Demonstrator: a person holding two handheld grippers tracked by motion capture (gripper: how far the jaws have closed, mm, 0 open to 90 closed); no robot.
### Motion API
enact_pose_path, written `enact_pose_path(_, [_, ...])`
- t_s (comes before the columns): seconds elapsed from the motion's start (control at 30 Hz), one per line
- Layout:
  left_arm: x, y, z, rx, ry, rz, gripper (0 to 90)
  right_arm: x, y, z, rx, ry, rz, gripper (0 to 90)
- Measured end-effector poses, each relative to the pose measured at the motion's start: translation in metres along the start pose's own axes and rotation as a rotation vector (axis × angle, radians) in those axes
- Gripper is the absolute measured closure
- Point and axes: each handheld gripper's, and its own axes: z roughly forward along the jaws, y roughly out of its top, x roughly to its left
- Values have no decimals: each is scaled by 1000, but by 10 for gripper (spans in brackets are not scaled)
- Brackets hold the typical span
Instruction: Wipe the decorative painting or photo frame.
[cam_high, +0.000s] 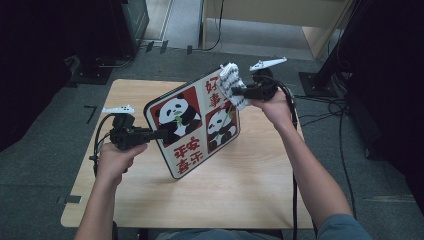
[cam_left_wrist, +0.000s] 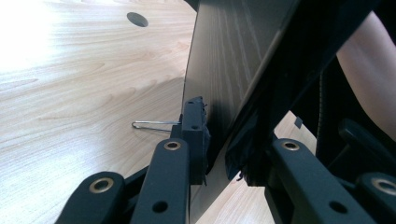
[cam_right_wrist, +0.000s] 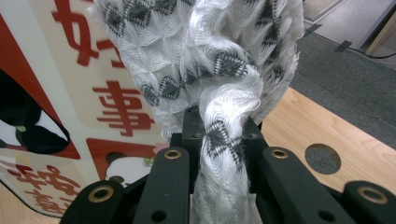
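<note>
Panda board (cam_high: 192, 125) is held tilted above the wooden table (cam_high: 250, 190), left gripper (cam_high: 159, 133) clamped on its edge, right gripper (cam_high: 239, 91) clamped on white patterned cloth (cam_high: 233, 84) against its upper corner.

Left gripper (cam_high: 159, 133) clamps the lower-left edge of panda board (cam_high: 192, 122), held tilted above wooden table (cam_high: 240, 195). Right gripper (cam_high: 239, 91) grips white patterned cloth (cam_high: 233, 85) against board's top-right corner. Both forearms enter from the bottom.
</note>
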Motion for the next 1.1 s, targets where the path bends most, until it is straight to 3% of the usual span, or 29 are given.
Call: enact_pose_path(1.1, [1, 1, 0, 5, -4, -21, 756, -6, -39, 12, 14, 23, 36, 795])
